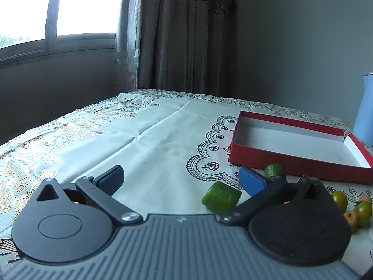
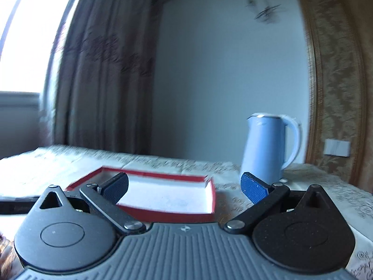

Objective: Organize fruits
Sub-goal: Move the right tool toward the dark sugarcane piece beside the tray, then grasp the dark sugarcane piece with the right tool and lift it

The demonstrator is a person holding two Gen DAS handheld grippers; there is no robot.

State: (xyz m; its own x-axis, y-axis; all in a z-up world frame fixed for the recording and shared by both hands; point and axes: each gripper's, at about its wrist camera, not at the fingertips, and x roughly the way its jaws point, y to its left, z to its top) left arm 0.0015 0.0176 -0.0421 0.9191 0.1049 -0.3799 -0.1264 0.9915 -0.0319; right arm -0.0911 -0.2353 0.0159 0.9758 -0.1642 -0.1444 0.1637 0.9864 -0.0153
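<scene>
Left wrist view is showing the left gripper [image 1: 181, 179] hovering low over the table [image 1: 151, 140] with its jaws spread wide and nothing between them. The red box [image 1: 296, 161], shallow and white inside, is lying on the patterned tablecloth and is serving as the landmark here. Just in front of the box's near wall, a green cucumber chunk [image 1: 221, 197] is resting on the cloth, sitting close to the gripper's right blue pad [image 1: 253, 183] but apart from it. A second green chunk [image 1: 274, 169] is lying closer still to the box's near wall, partly hidden behind that pad. Off the box's near right corner, two green round fruits [image 1: 339, 199] and a couple of small brownish fruits [image 1: 350, 217] are clustering together. Beyond the box's far right corner, a blue kettle [image 1: 364, 109] is standing upright. Behind the box, a brown curtain [image 1: 186, 35] is hanging beside a window [image 1: 58, 11].

Right wrist view, blurred, is showing the right gripper [image 2: 184, 186] also gaping wide and carrying nothing, hanging just in front of the red box [image 2: 163, 214], whose inside is showing only white. The kettle [image 2: 268, 144] is standing past the box's right end, near the wall.
</scene>
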